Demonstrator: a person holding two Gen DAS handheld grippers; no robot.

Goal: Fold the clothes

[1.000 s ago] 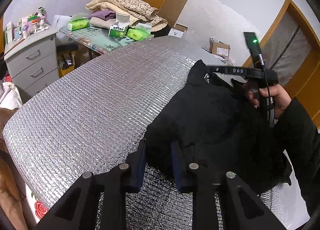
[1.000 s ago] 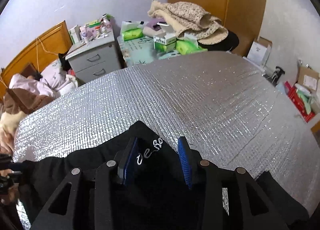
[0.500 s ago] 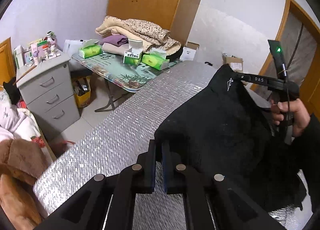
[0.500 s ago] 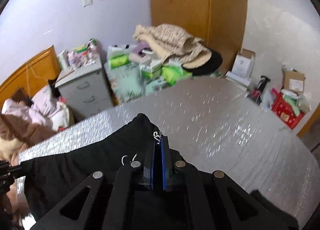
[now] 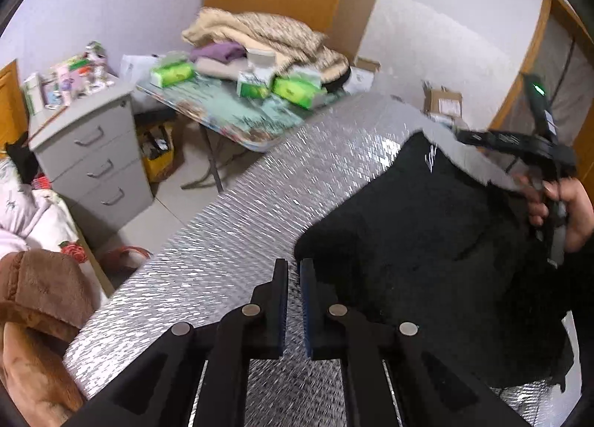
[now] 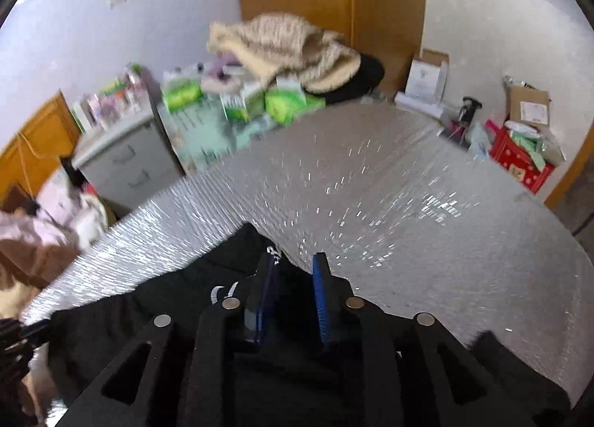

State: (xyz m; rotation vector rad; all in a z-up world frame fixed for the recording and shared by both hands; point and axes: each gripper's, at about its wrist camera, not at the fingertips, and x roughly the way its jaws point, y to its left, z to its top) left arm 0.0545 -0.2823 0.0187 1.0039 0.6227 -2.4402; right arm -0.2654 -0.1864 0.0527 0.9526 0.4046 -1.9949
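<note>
A black garment [image 5: 427, 241] with small white lettering lies bunched on the silver foil-covered table [image 5: 260, 204]. My left gripper [image 5: 293, 271] hovers at the garment's near left corner. Its jaws are opening by a narrow gap that shows only foil, and the cloth edge sits just beside the right pad. In the right wrist view the garment [image 6: 167, 315] spreads under my right gripper [image 6: 293, 271], whose jaws are opening wider. Black cloth lies below and between the blue pads [image 6: 321, 286], which do not press on it. A hand [image 5: 568, 204] holds that right gripper at the garment's far corner.
Beyond the foil table stand a grey drawer cabinet [image 5: 92, 152] and a folding table [image 5: 222, 119] with green tissue packs and piled blankets. Bedding in brown and pink [image 5: 37, 297] lies at the left. Cardboard boxes and a red crate [image 6: 519, 163] line the right wall.
Both grippers went from wide open around the garment's edges to shut on it, and now the jaws have parted again, the right ones further. The left corner has slipped out of the left jaws.
</note>
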